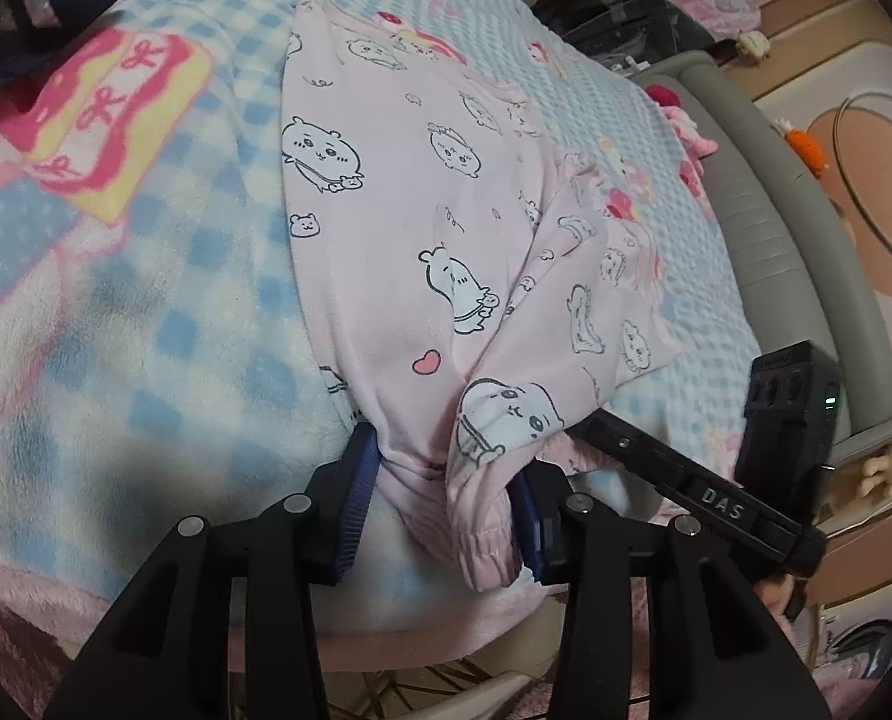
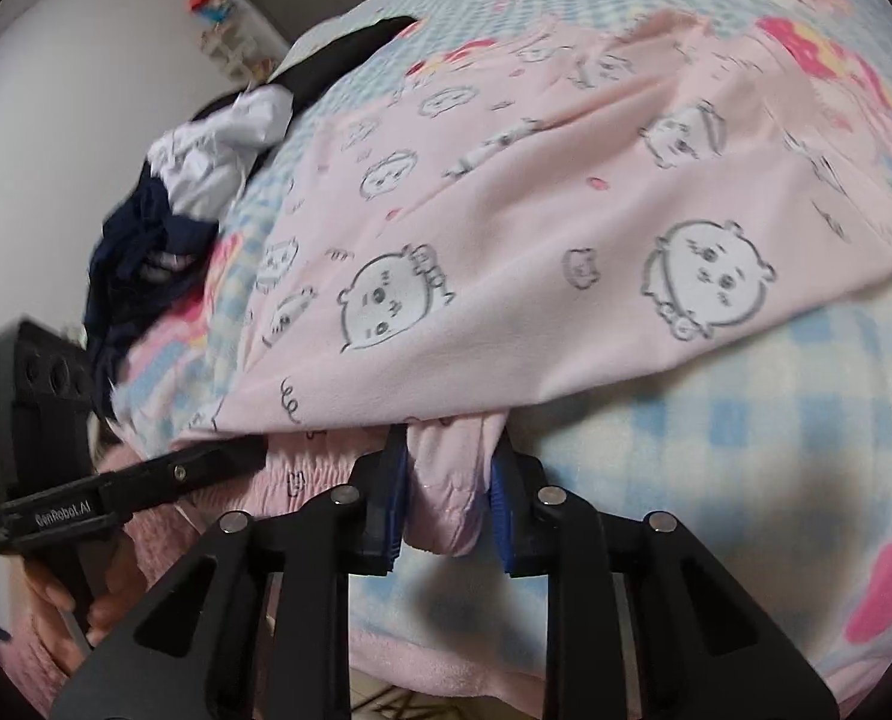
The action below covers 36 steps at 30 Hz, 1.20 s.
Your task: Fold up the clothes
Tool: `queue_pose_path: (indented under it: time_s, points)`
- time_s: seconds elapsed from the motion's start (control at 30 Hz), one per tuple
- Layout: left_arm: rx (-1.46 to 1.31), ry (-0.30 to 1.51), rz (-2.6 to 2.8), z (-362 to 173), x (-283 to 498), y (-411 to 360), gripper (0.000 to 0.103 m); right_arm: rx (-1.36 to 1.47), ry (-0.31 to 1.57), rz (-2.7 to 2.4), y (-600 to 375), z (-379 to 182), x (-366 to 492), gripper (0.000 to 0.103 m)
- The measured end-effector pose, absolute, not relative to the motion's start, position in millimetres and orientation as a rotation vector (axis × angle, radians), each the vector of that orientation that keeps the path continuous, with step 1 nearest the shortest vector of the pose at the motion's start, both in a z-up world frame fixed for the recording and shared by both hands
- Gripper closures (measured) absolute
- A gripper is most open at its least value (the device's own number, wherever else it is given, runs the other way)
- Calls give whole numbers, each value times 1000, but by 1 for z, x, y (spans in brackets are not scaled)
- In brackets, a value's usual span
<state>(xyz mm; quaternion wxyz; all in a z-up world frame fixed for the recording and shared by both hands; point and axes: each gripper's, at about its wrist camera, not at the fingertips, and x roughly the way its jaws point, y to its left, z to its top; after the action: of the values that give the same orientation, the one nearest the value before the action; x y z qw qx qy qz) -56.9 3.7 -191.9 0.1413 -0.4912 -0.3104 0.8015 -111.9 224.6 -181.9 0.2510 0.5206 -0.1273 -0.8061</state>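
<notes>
A pink pyjama garment (image 1: 386,210) printed with white cartoon animals lies spread on a blue-checked fleece blanket (image 1: 146,330). My left gripper (image 1: 443,462) stands open at the bed's near edge, with the garment's gathered elastic cuffs lying loose between its blue pads. My right gripper (image 2: 449,444) is shut on a bunched fold of the same garment (image 2: 506,240), near its elastic band (image 2: 302,474). Each gripper shows in the other's view: the right one's body (image 1: 716,504) beside the cuffs, the left one's body (image 2: 86,504) with its tip under the cloth edge.
A heap of navy and white clothes (image 2: 164,210) lies at the far left of the bed. A grey padded bed rail (image 1: 764,210) runs along the right side, with toys (image 1: 806,147) on the floor beyond. A person's hand (image 2: 56,594) holds the left gripper's handle.
</notes>
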Motion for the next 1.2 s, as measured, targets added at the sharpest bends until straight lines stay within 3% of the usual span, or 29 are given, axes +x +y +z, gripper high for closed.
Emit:
queue_pose_path:
  time_s: [0.03,0.1,0.13,0.17,0.23,0.43,0.7,0.93,1.03,1.13,1.2]
  points:
    - [-1418,-902,2308,-193,-57,4,59,1433,-366,-2178,226,-187,-114,72]
    - [-1419,-896,2308,-194,-57,6,61,1440,-363,-2157,224,-194,-118,72]
    - [-1425,-868,2330,-193,-56,9,69,1430,-360,-2158,223,-194,-117,73]
    - [-1427,-844,2346,-191,-56,11,76,1420,-351,-2166,222,-192,-116,81]
    - [-1417,-817,2365,-186,-56,13,81,1389,-310,-2199,220,-181,-110,85]
    - [-1354,-782,2377,-163,-58,10,87,1272,-276,-2279,222,-145,-95,88]
    - [-1343,-650,2376,-136,-51,14,87,1274,-528,-2188,251,-133,-77,88]
    - [-1564,-632,2329,-181,-54,12,87,1474,-405,-2200,236,-187,-79,82]
    - [-1550,-710,2302,-185,-48,1,82,1452,-453,-2200,243,-180,-76,80]
    - [-1495,-756,2315,-176,-44,-9,67,1338,-399,-2321,251,-155,-69,80]
    - [-1429,-748,2346,-167,-41,-10,64,1294,-381,-2357,253,-148,-67,80]
